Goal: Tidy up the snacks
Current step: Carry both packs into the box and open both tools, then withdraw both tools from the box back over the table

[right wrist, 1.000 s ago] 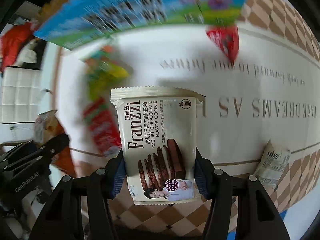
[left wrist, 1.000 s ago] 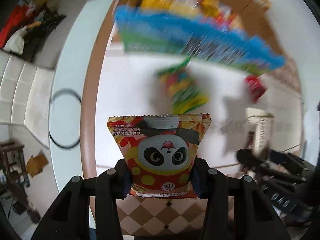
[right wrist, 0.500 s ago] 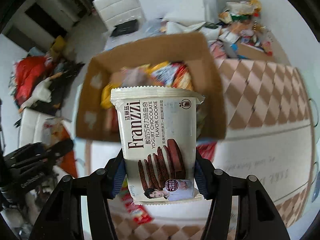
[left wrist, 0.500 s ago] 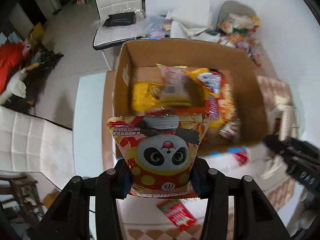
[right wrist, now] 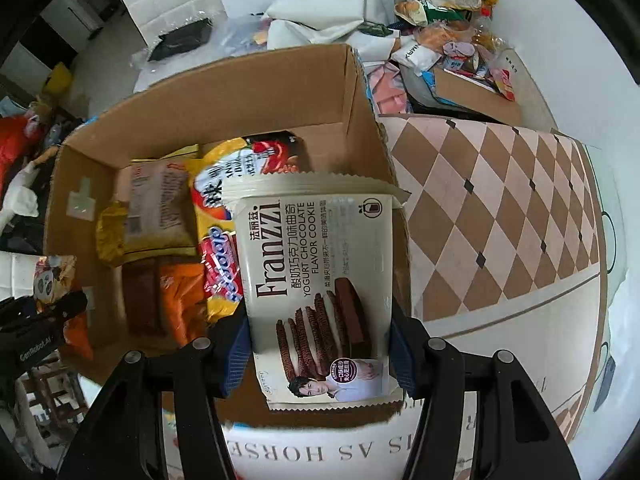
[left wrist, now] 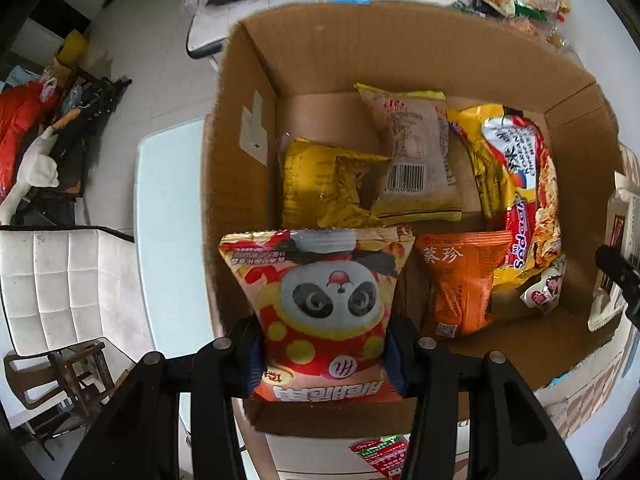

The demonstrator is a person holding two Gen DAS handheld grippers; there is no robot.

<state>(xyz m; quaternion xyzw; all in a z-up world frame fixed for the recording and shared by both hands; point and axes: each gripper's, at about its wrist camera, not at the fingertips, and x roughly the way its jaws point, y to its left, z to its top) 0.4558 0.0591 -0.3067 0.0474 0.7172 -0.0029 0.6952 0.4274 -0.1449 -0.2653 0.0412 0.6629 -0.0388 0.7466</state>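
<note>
- While both hover over my cardboard box (left wrist: 256, 80), the left gripper (left wrist: 326, 354) clamps the panda snack bag (left wrist: 324, 304).
- My right gripper (right wrist: 320, 354) grips the Franzzi cookie pack (right wrist: 320, 280).

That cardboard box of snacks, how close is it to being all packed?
Several packets already lie inside the cardboard box, among them an orange packet and a big noodle bag. In hand: the left gripper clamps a panda snack bag, the right gripper a Franzzi cookie pack, both above the box. Left: releasing these, plus a red packet on the table.
</note>
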